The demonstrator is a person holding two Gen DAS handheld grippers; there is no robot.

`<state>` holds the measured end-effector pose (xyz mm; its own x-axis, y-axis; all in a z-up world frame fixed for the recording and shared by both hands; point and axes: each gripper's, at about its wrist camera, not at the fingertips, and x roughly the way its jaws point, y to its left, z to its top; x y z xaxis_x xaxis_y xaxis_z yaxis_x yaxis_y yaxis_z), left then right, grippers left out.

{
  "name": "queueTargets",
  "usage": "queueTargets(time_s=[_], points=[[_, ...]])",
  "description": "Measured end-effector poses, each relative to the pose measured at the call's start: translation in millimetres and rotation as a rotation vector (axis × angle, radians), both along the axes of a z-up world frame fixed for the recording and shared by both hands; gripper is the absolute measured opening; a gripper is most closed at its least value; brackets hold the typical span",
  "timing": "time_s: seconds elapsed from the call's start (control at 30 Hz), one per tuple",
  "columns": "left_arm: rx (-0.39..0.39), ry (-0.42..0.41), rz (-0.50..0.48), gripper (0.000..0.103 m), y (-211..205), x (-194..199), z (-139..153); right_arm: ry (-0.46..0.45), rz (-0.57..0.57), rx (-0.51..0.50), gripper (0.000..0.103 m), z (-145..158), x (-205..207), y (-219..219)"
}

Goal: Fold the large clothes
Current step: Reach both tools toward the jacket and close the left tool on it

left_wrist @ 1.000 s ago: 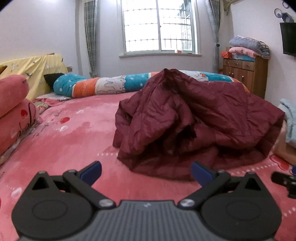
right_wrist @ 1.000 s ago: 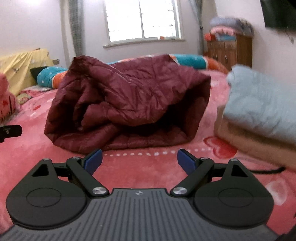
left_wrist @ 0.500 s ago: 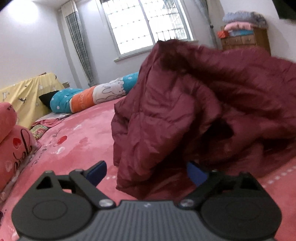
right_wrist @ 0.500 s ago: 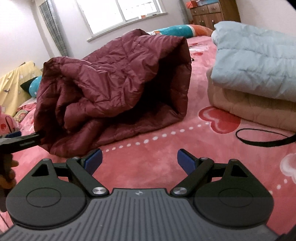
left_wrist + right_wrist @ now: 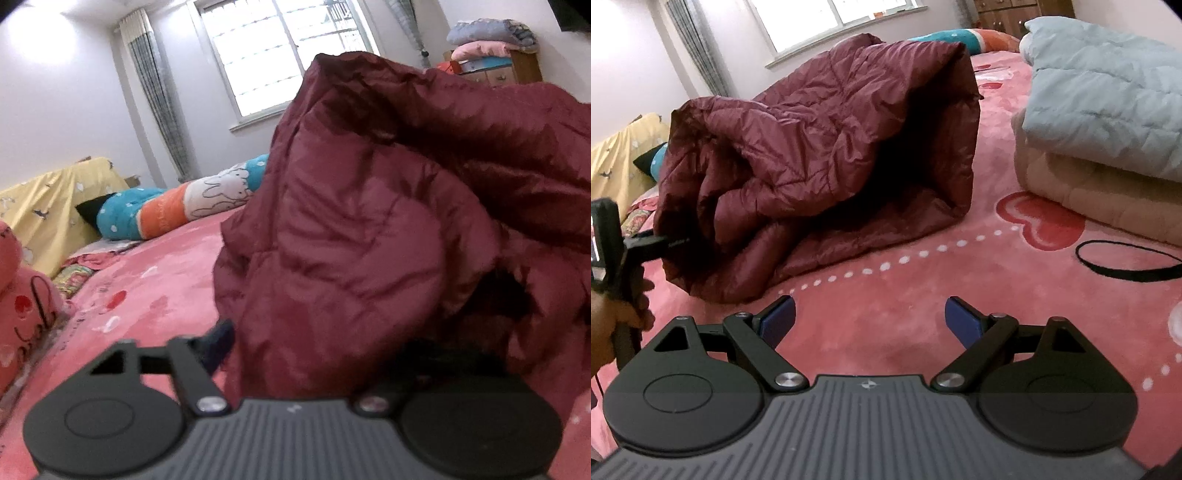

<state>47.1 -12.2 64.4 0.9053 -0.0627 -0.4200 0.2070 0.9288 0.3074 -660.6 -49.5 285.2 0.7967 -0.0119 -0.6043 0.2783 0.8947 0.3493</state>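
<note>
At the lower middle of your left view, your left gripper (image 5: 295, 354) has pushed into the crumpled maroon quilted down coat (image 5: 369, 240) heaped on the pink plush bed cover (image 5: 905, 295) and its jaws are closing around a fold, so unfolding can start, while your right gripper (image 5: 868, 317) hangs wide and empty

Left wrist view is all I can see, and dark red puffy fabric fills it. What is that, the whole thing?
Observer: A crumpled dark red quilted garment, heaped on the pink plush bedcover.
Operator: Is the gripper in front of me on it?
Observer: The left gripper is at its left edge, its jaws closing with fabric between them.
Operator: And the other one?
Observer: The right gripper hangs open and empty over the bedcover, short of the garment.
</note>
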Motion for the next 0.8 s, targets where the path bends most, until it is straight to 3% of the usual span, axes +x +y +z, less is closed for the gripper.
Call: queueTargets(time_s=[0.07,0.27,0.5,0.8], points=[[-0.018,0.013,0.005,0.037,-1.0,1.6,2.6,0.004,-0.002,0.001,0.103,-1.5,1.2,0.1],[-0.118,0.034,0.016,0.014,8.3,-6.9,16.7,0.011,-0.014,0.007,0.103,-5.0,2.7,-2.3],[-0.253,0.019,0.014,0.009,27.9,-39.1,52.8,0.005,-0.041,0.034,0.103,-5.0,3.4,-8.7],[-0.384,0.021,0.024,0.009,69.7,-114.2,86.5,-0.056,-0.078,0.151,0.103,-3.0,-2.6,-29.8]])
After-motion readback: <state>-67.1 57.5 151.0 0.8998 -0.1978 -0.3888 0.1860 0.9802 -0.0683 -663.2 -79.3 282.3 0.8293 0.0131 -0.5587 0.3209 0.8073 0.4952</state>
